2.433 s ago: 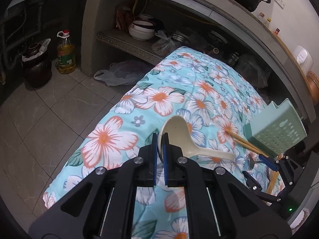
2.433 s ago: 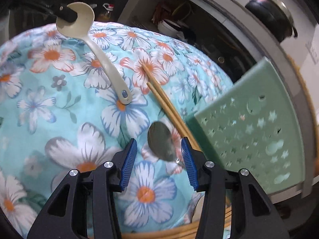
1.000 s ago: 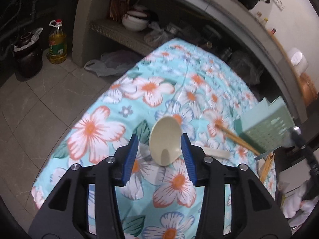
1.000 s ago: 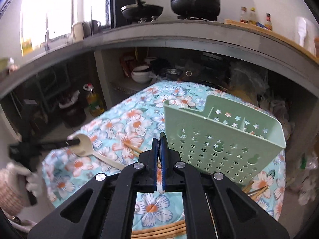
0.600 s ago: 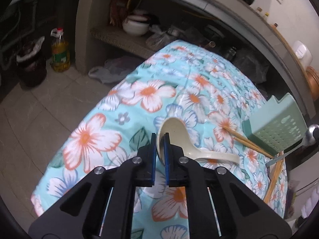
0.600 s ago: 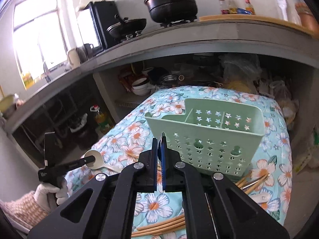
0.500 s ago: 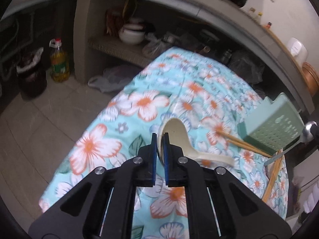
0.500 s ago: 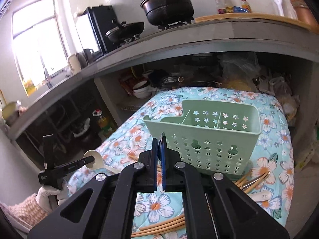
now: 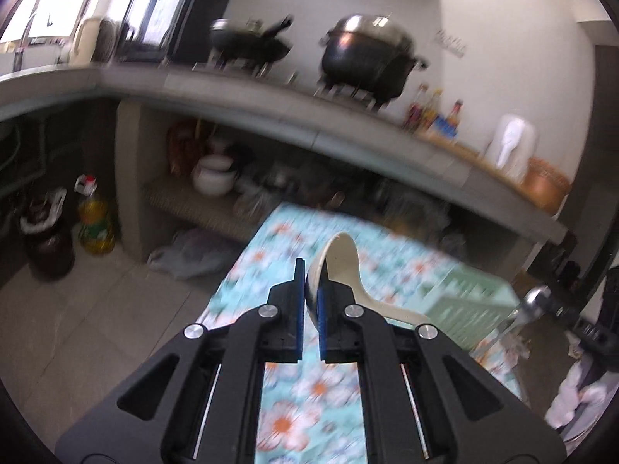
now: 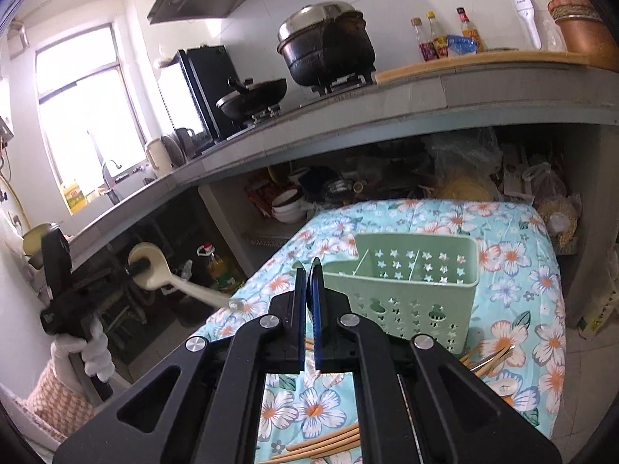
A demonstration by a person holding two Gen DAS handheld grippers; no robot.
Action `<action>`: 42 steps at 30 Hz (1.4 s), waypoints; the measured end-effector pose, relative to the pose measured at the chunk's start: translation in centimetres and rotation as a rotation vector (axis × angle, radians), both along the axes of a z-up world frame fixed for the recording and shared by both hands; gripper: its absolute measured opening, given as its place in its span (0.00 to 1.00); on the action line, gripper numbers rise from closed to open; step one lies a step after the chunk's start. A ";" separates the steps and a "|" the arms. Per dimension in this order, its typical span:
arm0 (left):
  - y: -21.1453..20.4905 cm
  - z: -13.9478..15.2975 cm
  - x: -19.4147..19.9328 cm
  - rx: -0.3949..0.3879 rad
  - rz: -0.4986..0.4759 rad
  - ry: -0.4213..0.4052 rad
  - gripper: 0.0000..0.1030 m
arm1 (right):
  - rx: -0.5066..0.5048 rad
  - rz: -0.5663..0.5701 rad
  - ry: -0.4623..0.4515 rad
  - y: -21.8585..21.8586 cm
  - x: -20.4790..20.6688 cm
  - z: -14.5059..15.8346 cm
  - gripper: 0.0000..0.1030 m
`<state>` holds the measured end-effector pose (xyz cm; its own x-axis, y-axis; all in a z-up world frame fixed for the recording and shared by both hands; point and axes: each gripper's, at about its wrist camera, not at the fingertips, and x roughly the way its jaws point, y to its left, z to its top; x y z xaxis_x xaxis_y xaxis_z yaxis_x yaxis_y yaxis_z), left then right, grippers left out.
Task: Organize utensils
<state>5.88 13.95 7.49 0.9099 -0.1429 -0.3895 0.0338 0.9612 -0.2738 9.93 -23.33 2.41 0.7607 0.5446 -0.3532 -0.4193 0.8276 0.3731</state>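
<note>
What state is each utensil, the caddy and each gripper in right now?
Left gripper: shut on the cream ladle.
Cream ladle: gripped at its bowl, lifted off the table.
Right gripper: shut on the metal spoon.
Metal spoon: held up in the air.
Green caddy: upright on the floral cloth, nothing visible inside.
Chopsticks: lying loose on the cloth.

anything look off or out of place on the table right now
Nothing is spilled or broken. The green caddy stands upright but empty, while chopsticks and other utensils lie loose on the floral cloth around it.
</note>
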 end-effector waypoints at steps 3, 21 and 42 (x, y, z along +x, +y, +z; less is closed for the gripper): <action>-1.2 2.6 0.3 0.011 -0.031 -0.073 0.04 | 0.017 -0.008 -0.030 -0.8 -0.8 0.9 0.03; -17.3 3.5 7.2 0.522 -0.140 -0.126 0.04 | 0.095 -0.070 -0.130 -6.6 -3.7 2.5 0.03; -20.7 -0.6 10.9 0.523 -0.195 0.056 0.09 | 0.153 -0.110 -0.094 -10.7 -3.8 -0.2 0.03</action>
